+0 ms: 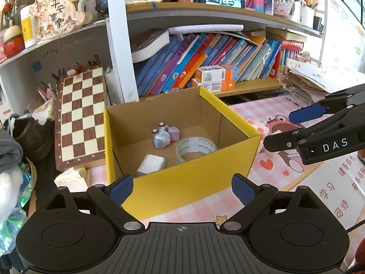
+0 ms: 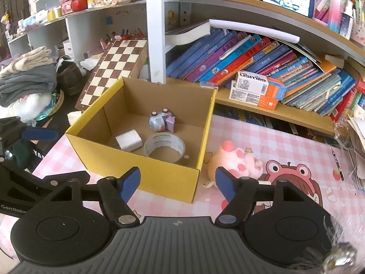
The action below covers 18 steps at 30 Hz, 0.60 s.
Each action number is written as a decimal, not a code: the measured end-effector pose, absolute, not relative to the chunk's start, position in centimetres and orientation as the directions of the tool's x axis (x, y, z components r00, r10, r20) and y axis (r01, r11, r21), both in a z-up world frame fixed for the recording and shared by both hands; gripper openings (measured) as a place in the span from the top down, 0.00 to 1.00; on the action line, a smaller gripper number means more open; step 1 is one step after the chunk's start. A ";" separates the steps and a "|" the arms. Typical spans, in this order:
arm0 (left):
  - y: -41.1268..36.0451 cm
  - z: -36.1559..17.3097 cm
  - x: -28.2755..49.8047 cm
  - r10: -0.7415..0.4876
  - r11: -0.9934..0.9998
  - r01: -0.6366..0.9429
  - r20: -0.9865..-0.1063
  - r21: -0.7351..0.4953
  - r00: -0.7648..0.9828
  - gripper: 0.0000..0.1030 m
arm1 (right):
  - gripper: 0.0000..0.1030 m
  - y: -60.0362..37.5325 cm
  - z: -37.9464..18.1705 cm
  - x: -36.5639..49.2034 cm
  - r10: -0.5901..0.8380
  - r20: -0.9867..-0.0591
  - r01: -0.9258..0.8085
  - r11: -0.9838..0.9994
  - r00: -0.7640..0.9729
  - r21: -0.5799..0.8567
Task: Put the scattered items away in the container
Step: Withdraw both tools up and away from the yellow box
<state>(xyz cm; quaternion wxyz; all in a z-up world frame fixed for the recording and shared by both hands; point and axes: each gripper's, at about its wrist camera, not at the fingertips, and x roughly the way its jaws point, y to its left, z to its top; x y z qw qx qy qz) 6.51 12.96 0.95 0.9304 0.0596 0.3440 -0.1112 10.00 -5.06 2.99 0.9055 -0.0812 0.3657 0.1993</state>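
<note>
A yellow cardboard box [image 1: 182, 180] [image 2: 141, 171] stands open on the pink checked table. Inside it lie a roll of clear tape [image 1: 196, 150] [image 2: 164, 148], a white block [image 1: 151, 164] [image 2: 129, 140] and a small lilac toy camera [image 1: 164, 135] [image 2: 162, 120]. A pink plush toy [image 2: 235, 159] lies on the table just right of the box. My right gripper [image 2: 178, 182] is open and empty, its right fingertip [image 2: 224, 183] close in front of the plush. My left gripper [image 1: 182, 190] is open and empty before the box's near wall. The right gripper [image 1: 296, 125] also shows in the left wrist view.
A chessboard [image 1: 79, 114] [image 2: 114, 68] leans left of the box. Behind it, a shelf holds slanted books [image 2: 251, 52] and orange-white cartons [image 2: 257, 89]. Folded clothes [image 2: 25, 77] pile at the left. A pen [image 2: 337, 164] and paper stacks [image 1: 324, 80] lie at the table's right.
</note>
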 end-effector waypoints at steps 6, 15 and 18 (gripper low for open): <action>12.2 0.7 6.2 -0.168 0.972 0.233 -0.670 0.008 0.723 0.08 | 0.23 -6.6 2.5 9.6 0.284 -0.700 -0.394 0.919 0.655 0.005; 9.9 0.6 5.8 -0.130 0.981 0.192 -0.677 0.017 0.724 0.08 | 0.23 -9.8 1.7 9.9 0.288 -0.714 -0.383 0.923 0.639 0.030; 9.2 0.6 5.6 -0.114 0.983 0.181 -0.686 0.026 0.718 0.08 | 0.23 -10.7 1.3 10.0 0.300 -0.717 -0.390 0.920 0.629 0.042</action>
